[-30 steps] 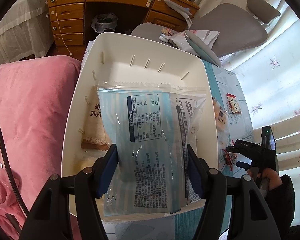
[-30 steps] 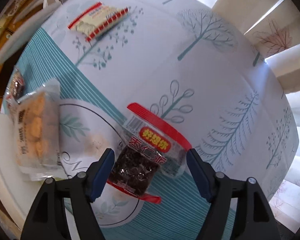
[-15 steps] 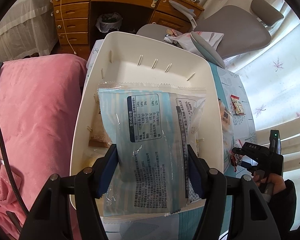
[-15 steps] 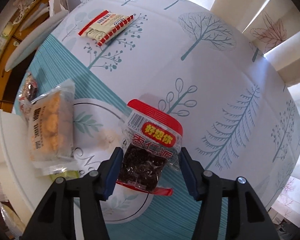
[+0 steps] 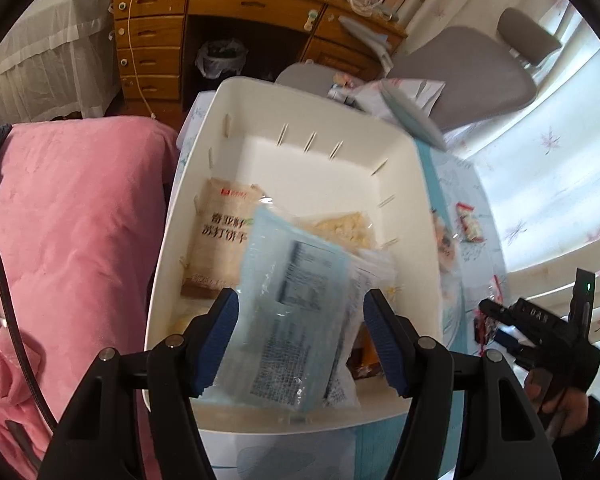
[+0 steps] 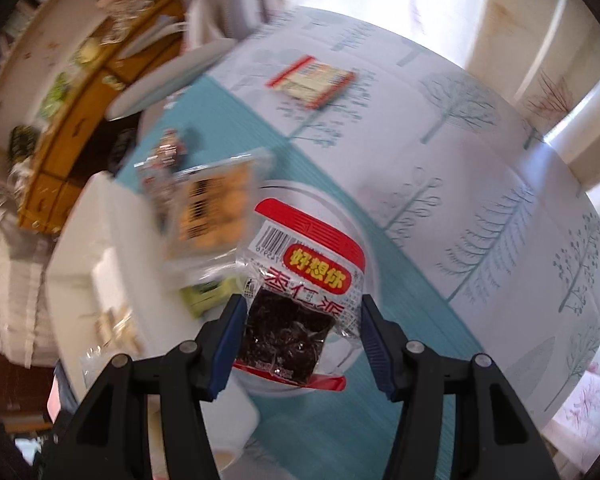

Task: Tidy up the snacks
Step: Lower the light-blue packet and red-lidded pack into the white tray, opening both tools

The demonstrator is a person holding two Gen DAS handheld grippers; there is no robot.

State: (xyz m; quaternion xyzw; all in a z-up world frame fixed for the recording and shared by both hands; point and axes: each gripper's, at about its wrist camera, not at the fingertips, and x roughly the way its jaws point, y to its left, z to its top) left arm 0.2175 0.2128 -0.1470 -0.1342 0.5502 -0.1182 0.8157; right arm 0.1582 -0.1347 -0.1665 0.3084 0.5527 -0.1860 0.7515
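Snacks on both sides: the left gripper (image 5: pixel 300 336) pinches a pale blue printed plastic packet (image 5: pixel 296 316) over the white plastic bin (image 5: pixel 412 184), tilted to drop in beside the beige cracker bag (image 5: pixel 220 240). The right gripper (image 6: pixel 300 336), fingers just closed, grips a red-edged dark date packet (image 6: pixel 296 304) above the tree-patterned surface (image 6: pixel 480 200), probably bin-bound.

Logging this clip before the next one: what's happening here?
A person is sorting snack packets into a white bin using two handheld grippers. The left gripper holds a pale blue packet over the bin, which already contains a beige cracker pack. The right gripper has just closed its jaws on a red-edged dark snack packet and holds it above the tree-print tablecloth, where a red-striped packet remains.
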